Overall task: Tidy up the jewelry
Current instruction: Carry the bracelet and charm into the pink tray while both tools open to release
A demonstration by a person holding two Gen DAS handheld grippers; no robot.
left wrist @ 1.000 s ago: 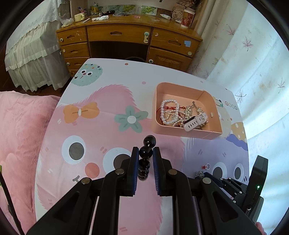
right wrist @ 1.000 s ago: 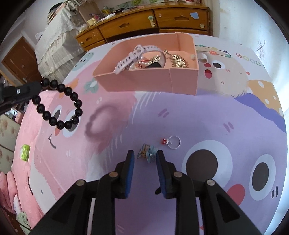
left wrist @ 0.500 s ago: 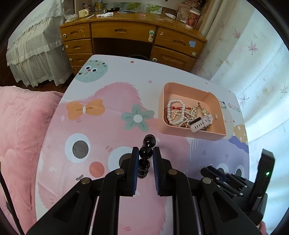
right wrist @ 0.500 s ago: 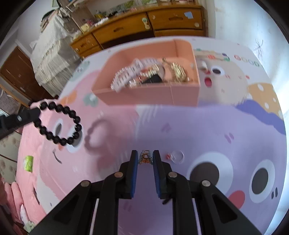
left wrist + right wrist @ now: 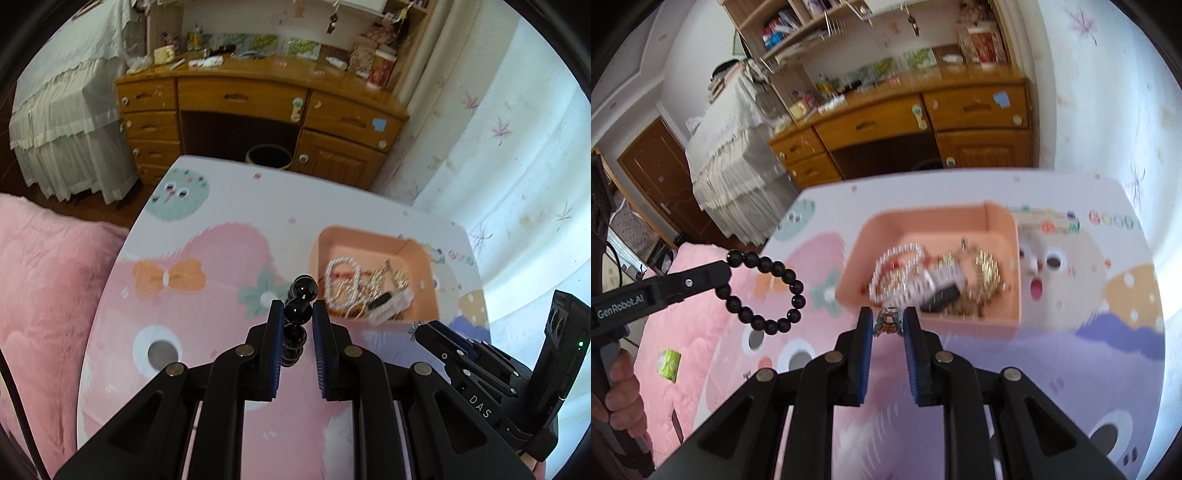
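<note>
**Operator:** What is the present status of both claws?

**Manual:** Your left gripper (image 5: pixel 298 314) is clenched on the black bead bracelet (image 5: pixel 764 291); one bead sits between the pads and the loop hangs free below them. Your right gripper (image 5: pixel 888 325) is clenched on a small ornament (image 5: pixel 887 324), probably an earring, held at the very fingertips. The pink tray (image 5: pixel 1001 317) lies ahead of and below both claws, already holding a pearl bracelet (image 5: pixel 341 282) and a watch (image 5: pixel 923 286).

**Operator:** What faults should I anticipate?

**Manual:** Three.
1. The bracelet is held by one round bead. You risk it rolling out if you swing the claw abruptly.
2. The ornament has minimal pad contact. A jolt may drop it short of the tray, onto the patterned mat (image 5: pixel 1052 354).
3. Both claws converge on one tray. Release one load at a time to avoid collision.
</note>
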